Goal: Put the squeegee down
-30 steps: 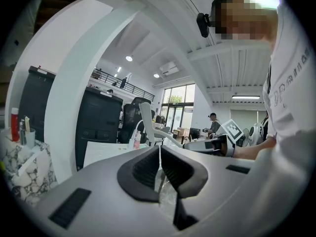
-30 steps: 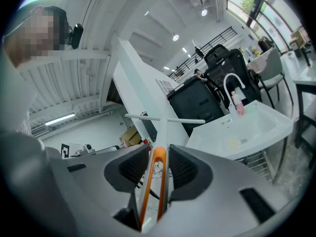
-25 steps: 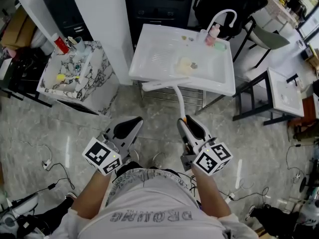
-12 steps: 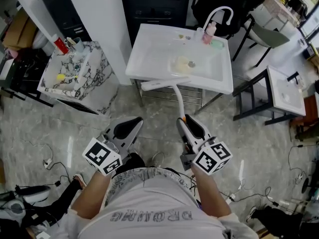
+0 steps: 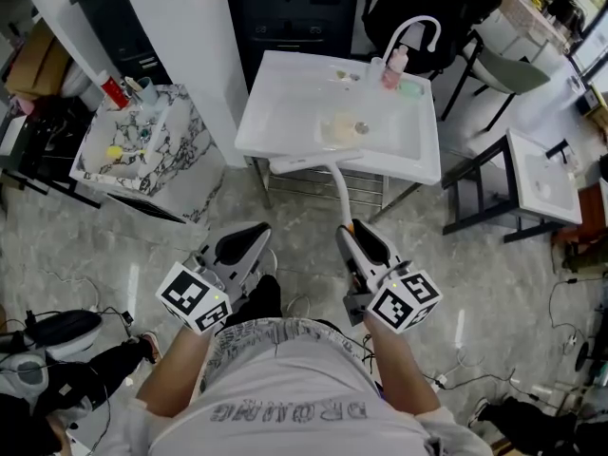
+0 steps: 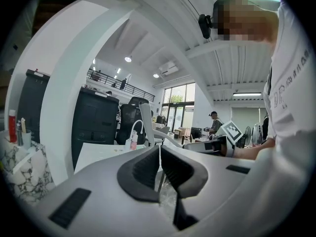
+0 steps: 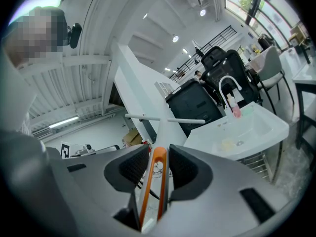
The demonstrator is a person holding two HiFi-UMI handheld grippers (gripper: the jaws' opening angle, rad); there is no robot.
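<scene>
While its orange-edged white handle is pinched between the jaws of the right gripper [image 7: 159, 154], the squeegee [image 5: 339, 190] is held in the air above the floor. The handle is arched upward and away from the gripper, and the blade bar [image 5: 302, 162] is seen at the front edge of the white sink [image 5: 423, 167]; whether the two touch cannot be told. No lettering can be made out on the squeegee.

The left gripper [image 6: 159, 152] is held just beside the right one, its jaws pressed together with nothing between them. A black-and-white square marker is carried on the cube of each gripper.

A curved white faucet [image 5: 418, 27] and a pink bottle [image 5: 390, 65] are seen at the far rim of the sink. To the sink's left, a marble-patterned counter [image 5: 180, 164] is loaded with small items, among them a red bottle [image 5: 111, 88]. Grey print on the person's shirt [image 5: 285, 412] is seen upside down and cannot be read with certainty.
</scene>
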